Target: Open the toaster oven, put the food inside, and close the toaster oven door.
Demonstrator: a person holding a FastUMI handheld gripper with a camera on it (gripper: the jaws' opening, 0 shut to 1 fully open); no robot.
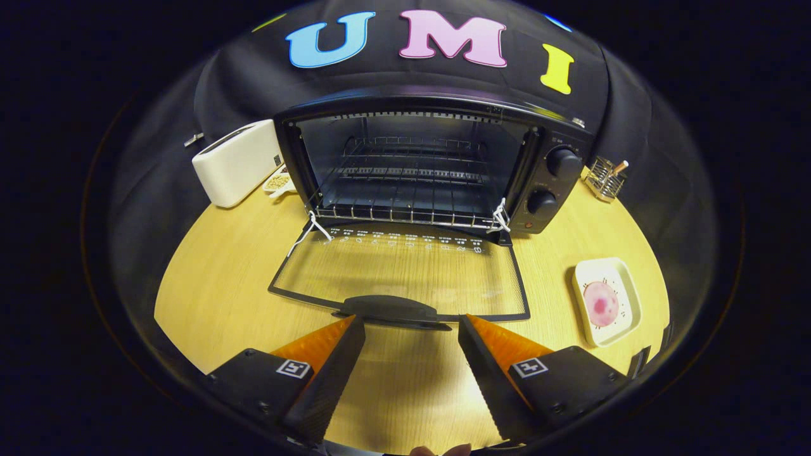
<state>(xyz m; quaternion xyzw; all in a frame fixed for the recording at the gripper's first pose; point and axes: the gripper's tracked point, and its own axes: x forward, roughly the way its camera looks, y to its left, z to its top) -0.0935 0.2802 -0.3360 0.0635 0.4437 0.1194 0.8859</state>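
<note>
A hand-held gripper [412, 326] hovers with its fingers spread apart and nothing between them, their tips flanking the dark curved handle [391, 310] of a black toaster oven [437, 164] whose door [405, 269] lies folded flat on a round, pale wood-grain worktop [215, 285]. The door is a glass pane in a thin black frame, see-through to the wood below, and its front edge sits just ahead of the fingertips. Behind it the oven cavity stands open, a wire rack [405, 212] across its floor and white string tied at both front corners. Two round knobs [564, 163] sit on the oven's right panel. The food, a pink round piece [600, 304], rests on a small cream square plate [627, 285] to the right of the door, apart from it, near the worktop's edge. Bare wood lies open between plate and door and beneath the fingers. A white slot toaster [237, 161] stands left of the oven, a small dish [277, 182] tucked between them; a wire holder [605, 179] stands at the far right
</note>
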